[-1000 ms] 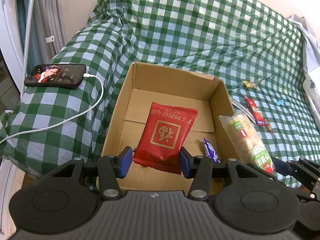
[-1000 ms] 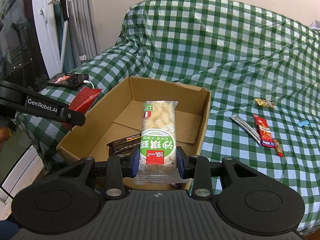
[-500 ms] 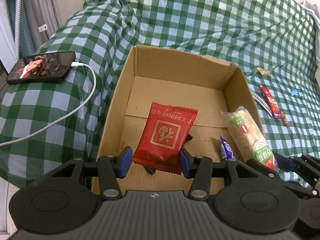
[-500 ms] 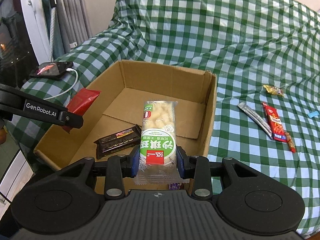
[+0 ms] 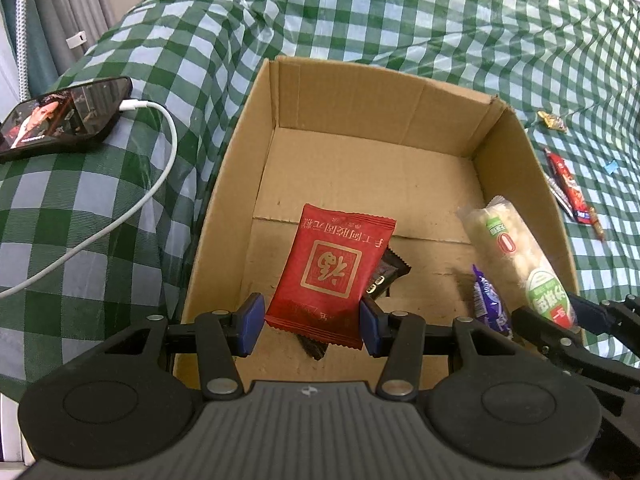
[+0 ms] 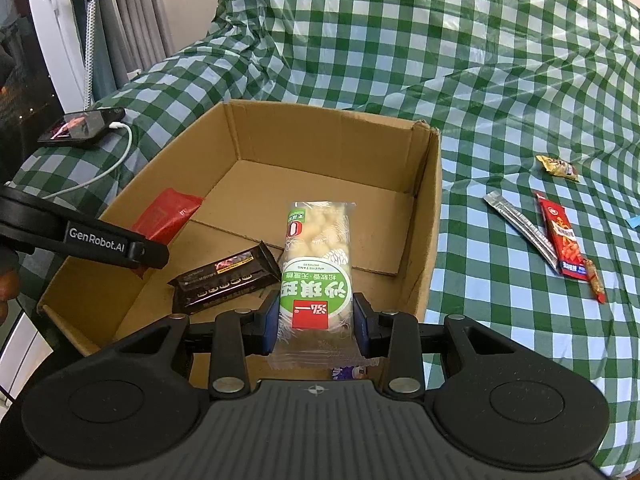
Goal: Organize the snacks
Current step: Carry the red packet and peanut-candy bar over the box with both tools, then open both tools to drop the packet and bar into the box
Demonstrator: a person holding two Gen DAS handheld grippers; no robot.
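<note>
Snacks gripped in both tools, poised over the cardboard box [image 5: 248, 184] for dropping in. Left gripper [image 5: 311, 326] clamped on the red packet [image 5: 334, 272] by its lower corners, hung clear above the dark bar [image 6: 226, 280]. Right gripper [image 6: 315, 326] clenched on the green-labelled puffed bar [image 6: 318, 264], near the right wall. Outward on the checked cloth [image 6: 500, 80]: loose sachets [image 6: 560, 240] awaiting collection; phone [image 5: 60, 118] aside, charging.

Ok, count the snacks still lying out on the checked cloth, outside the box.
3, all right of the cardboard box: a yellow-wrapped candy farthest back, a silver stick packet, and a red packet beside it. More may lie out of view.
</note>
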